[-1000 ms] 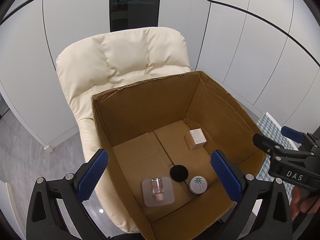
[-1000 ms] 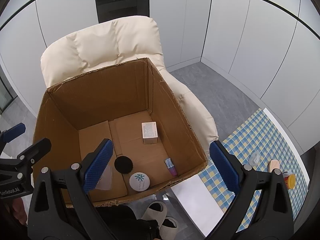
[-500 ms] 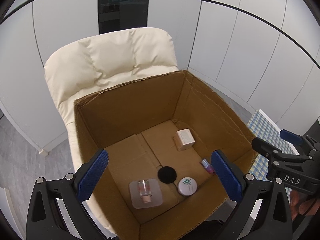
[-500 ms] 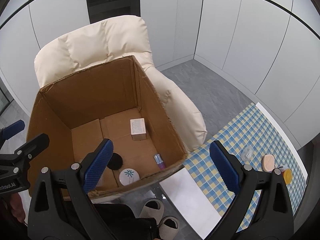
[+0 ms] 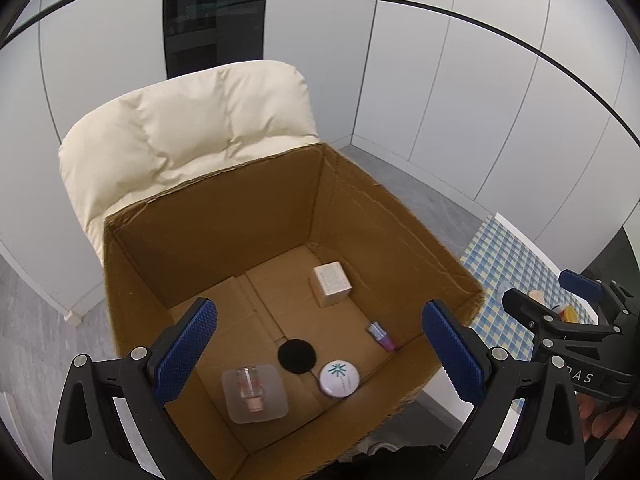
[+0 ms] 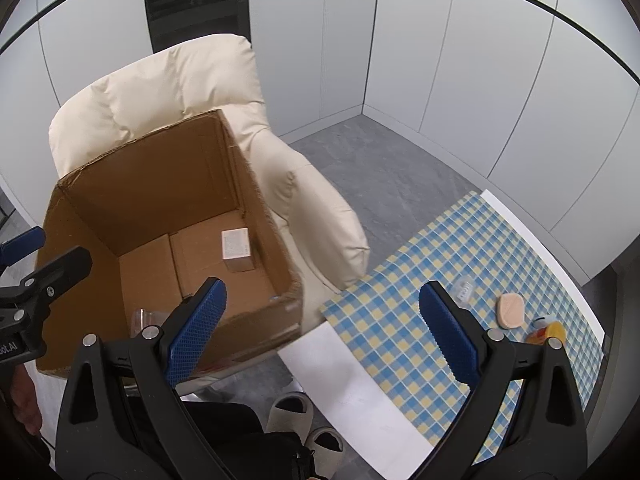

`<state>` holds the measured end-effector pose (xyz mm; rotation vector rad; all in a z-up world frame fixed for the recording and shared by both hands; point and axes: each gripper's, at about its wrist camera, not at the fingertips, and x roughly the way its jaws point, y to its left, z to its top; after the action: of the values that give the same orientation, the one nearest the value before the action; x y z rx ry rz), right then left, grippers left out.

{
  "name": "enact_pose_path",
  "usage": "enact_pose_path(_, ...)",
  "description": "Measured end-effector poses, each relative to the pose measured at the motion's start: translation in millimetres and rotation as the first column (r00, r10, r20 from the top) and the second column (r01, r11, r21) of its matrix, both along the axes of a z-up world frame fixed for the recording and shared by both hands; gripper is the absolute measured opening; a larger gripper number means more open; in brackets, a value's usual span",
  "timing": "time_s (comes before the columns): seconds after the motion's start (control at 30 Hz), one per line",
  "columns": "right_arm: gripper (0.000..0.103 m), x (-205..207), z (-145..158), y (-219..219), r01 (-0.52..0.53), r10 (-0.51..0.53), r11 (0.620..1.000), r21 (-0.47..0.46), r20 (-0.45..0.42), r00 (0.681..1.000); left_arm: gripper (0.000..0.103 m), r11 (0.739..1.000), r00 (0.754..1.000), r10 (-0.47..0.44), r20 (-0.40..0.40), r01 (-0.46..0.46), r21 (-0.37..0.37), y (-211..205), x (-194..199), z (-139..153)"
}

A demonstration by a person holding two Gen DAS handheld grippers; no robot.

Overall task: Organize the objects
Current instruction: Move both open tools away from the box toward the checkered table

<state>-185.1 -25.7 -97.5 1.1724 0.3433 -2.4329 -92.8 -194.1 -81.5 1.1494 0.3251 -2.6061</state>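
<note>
Two grippers: left gripper (image 5: 319, 345) and right gripper (image 6: 322, 329) both spread wide, nothing held
box (image 5: 400, 236): on chair (image 5: 188, 136), five items inside
cloth (image 6: 460, 280): orange bottle (image 6: 549, 332), peach pad (image 6: 511, 311)

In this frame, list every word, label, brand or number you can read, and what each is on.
"AS", preceded by a partly cut letter: on the right gripper body, left wrist view.
"ol.AI", start cut off: on the left gripper body, right wrist view.
White round jar: teal star logo; text beneath too small to read.
Small carton: fine print, unreadable.
Nothing else legible.
</note>
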Motion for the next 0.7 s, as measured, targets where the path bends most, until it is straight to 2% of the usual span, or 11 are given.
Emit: enact_pose_path(0.7, 0.099, -8, 1, 64, 0.102, -0.102, 0.995, -0.005, -0.003, 0.995, 0.102, 0.994, 0.994, -0.106, 0.010, 0.106, -0.005, 59, -24, -6)
